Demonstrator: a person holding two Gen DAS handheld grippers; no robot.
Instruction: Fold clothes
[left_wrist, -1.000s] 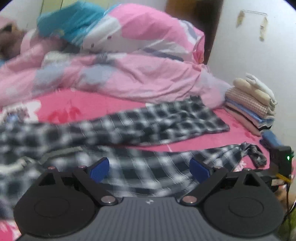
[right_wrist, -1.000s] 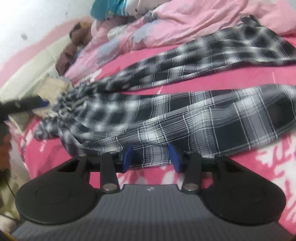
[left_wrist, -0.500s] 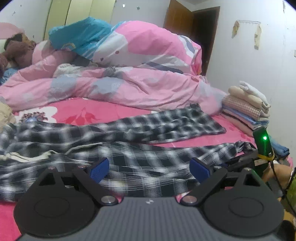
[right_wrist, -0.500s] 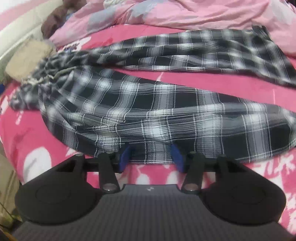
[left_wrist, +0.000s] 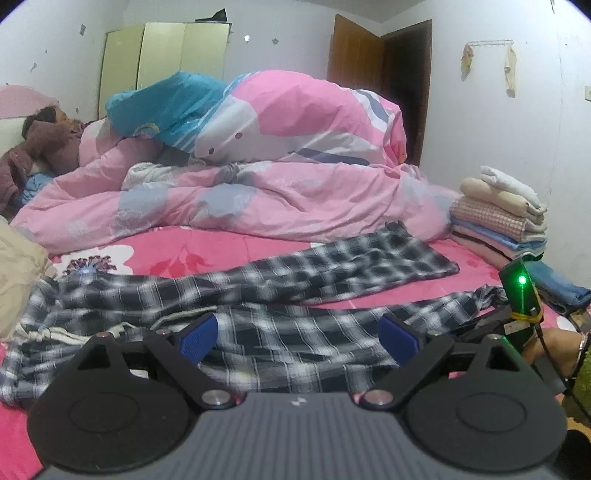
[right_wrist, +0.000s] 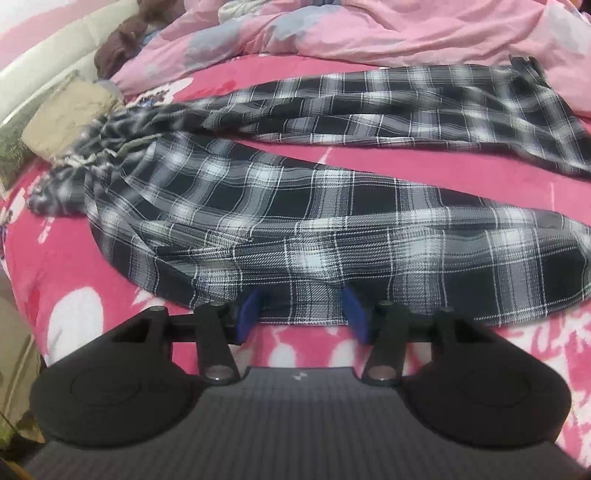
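Black-and-white plaid trousers (right_wrist: 303, 229) lie spread on the pink bed sheet (right_wrist: 424, 166), waist bunched at the left and both legs running right. My right gripper (right_wrist: 301, 314) is open at the near leg's lower edge, and the hem lies between its blue pads (right_wrist: 246, 314). Over the same near leg, close to the waist, my left gripper (left_wrist: 297, 334) hovers wide open with nothing between its fingers. The trousers (left_wrist: 295, 280) stretch across the left wrist view. The right gripper's green-lit housing (left_wrist: 521, 291) and a hand show at that view's right edge.
A heaped pink and blue duvet (left_wrist: 258, 155) fills the far side of the bed. A stack of folded clothes (left_wrist: 498, 218) stands at the right by the wall. A beige cloth bundle (right_wrist: 70, 114) lies beside the waist. A brown soft toy (left_wrist: 37, 147) sits far left.
The left gripper has risen and tilted up, so more of the room shows. The right gripper has closed in on the near leg's hem, looking more steeply down. Both stay open.
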